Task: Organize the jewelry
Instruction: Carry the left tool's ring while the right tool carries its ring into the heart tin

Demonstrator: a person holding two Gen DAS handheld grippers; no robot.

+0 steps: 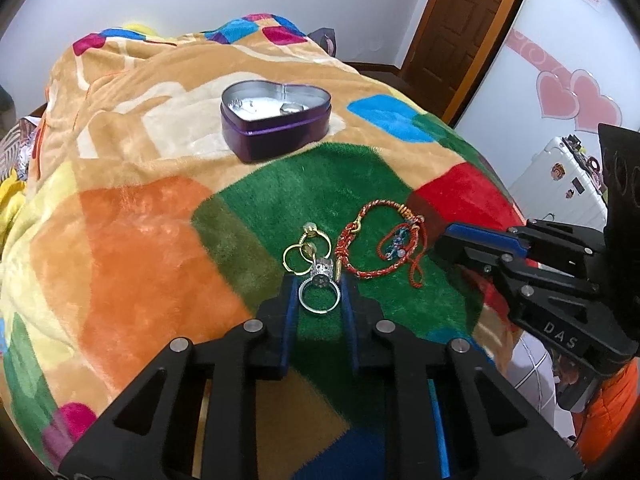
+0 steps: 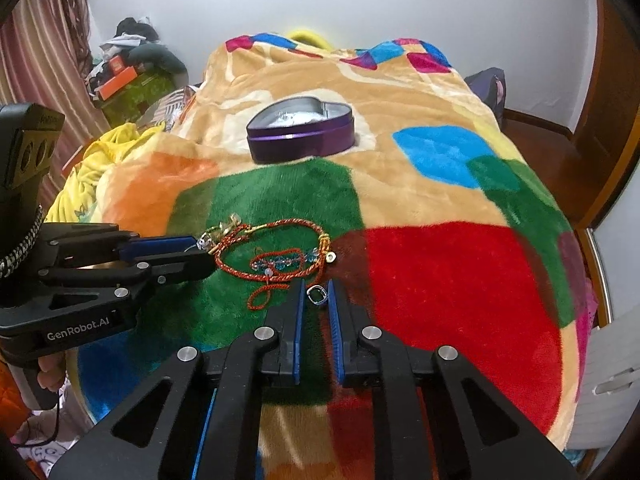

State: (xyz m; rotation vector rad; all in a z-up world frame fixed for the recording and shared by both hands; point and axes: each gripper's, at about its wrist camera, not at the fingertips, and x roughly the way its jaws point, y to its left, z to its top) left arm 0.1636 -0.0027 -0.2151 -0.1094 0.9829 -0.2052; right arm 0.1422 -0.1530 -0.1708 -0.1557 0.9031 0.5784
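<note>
Both hands are at the pick-up step of tidying the jewelry. The left tool has its blue pads pressed against the band of a silver ring, which stands between the tips on the green patch of the blanket covering the bed. The right tool is nearly pressed together on a small silver link or charm with a bluish centre; its pads appear to touch both sides of it, though the piece is too small to name for certain.

The ring's stone setting faces away from the left wrist camera, toward the heart-shaped tin, and the band's opening faces roughly up at the camera, so the pads grip across its width. Just beyond it lie two gold rings, touching each other and close to the silver ring's setting. To their right lies a red braided bracelet in a loose loop, with a thinner red beaded string lying inside and across it; the loop's long axis runs roughly across the left view.

The tin sits open, well beyond the jewelry, on the tan part of the blanket, with some small pieces already inside.

Next, I judge, each piece needs lifting straight off the pile without snagging its neighbours, then carrying forward over the tin's rim before letting go.
</note>
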